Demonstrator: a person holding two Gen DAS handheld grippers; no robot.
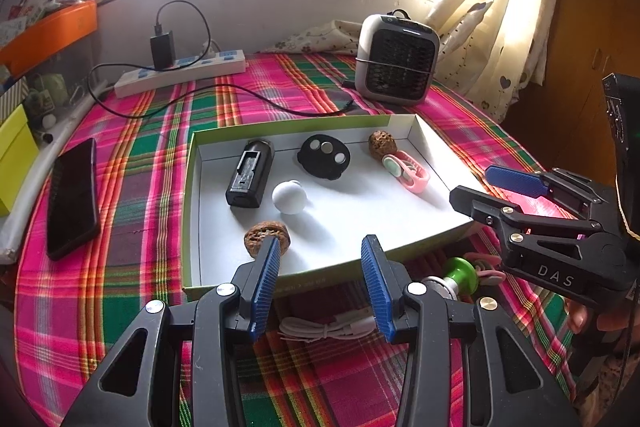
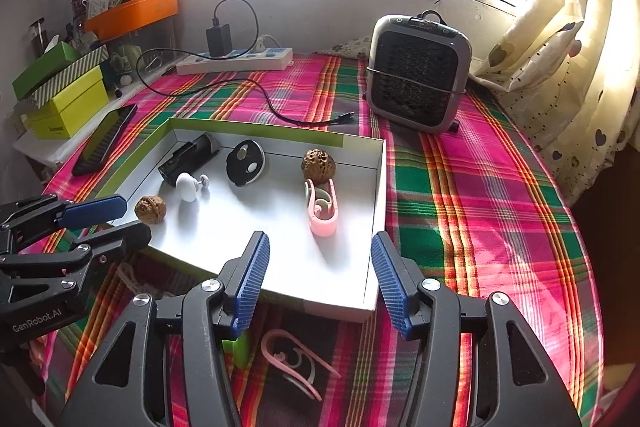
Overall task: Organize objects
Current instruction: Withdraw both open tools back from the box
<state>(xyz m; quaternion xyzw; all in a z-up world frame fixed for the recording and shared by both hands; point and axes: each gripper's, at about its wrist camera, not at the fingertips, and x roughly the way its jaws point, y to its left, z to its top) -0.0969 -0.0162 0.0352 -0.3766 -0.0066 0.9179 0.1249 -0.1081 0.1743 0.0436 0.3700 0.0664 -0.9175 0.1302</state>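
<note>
A white shallow box (image 1: 384, 239) (image 2: 376, 211) lies on the plaid cloth. It holds a black battery holder (image 1: 250, 173), a black disc with silver dots (image 1: 324, 157), a white knob (image 1: 289, 197) (image 2: 188, 186), two walnuts (image 1: 264, 233) (image 1: 382, 143) and a pink clip (image 1: 406, 171) (image 2: 322, 209). My left gripper (image 1: 320, 259) is open and empty over the box's near edge, also in the right wrist view (image 2: 112, 219). My right gripper (image 2: 320, 267) is open and empty, also in the left wrist view (image 1: 476, 187). On the cloth in front lie a white cable (image 1: 328, 329), a green knob (image 1: 460, 273) and another pink clip (image 2: 296, 363).
A phone (image 1: 72, 199) lies left of the box. A small heater (image 1: 396, 61) stands behind the box, a power strip (image 1: 180, 73) with a black charger and cable at the back left. Boxes (image 2: 68, 95) stack at the far left. A curtain (image 2: 568, 47) hangs on the right.
</note>
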